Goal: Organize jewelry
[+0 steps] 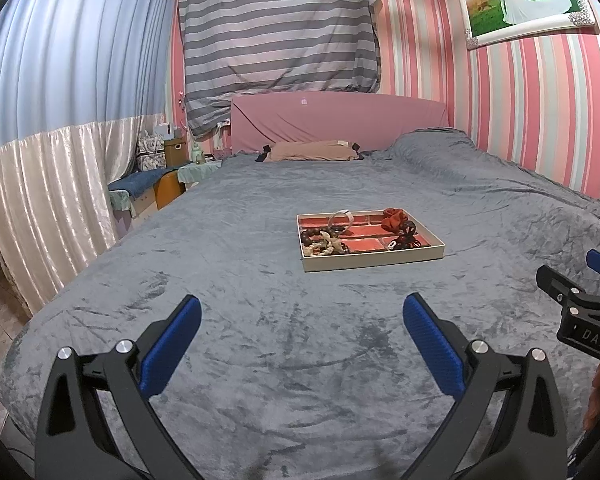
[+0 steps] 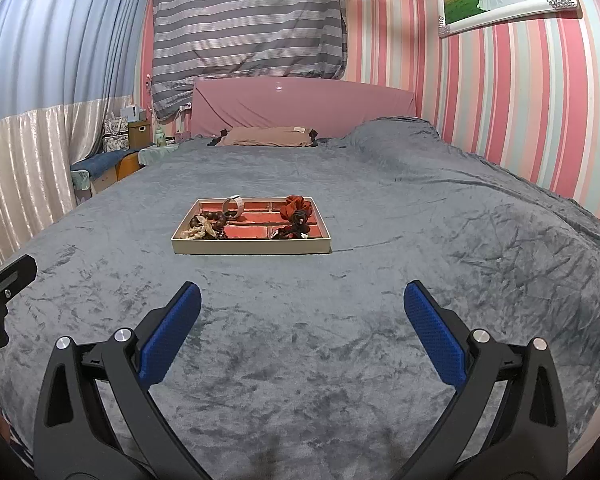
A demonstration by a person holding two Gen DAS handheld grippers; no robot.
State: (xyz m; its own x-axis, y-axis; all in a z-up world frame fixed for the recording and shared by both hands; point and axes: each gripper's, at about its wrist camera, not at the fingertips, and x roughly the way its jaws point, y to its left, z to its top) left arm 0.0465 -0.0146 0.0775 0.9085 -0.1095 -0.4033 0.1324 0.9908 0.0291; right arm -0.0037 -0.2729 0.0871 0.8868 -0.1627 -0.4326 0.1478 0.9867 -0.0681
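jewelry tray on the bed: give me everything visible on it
The jewelry tray is a shallow rectangular box with cream outer walls and a red lining split into compartments by low dividers. It lies flat on the grey bedspread, ahead of both open grippers, neither of which touches it. Inside it: a dark bead bracelet and a cream scrunchie at the left, a pale band standing at the back, a red scrunchie at the back right, and dark pieces at the front right.

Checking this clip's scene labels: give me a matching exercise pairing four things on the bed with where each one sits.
Things:
1. red scrunchie
2. cream scrunchie
3. pale bangle
4. pillow

Places:
A. tray, near left corner
B. by the headboard
C. tray, far right corner
D. tray, far row, left of middle

Pairs: 1-C, 2-A, 3-D, 4-B
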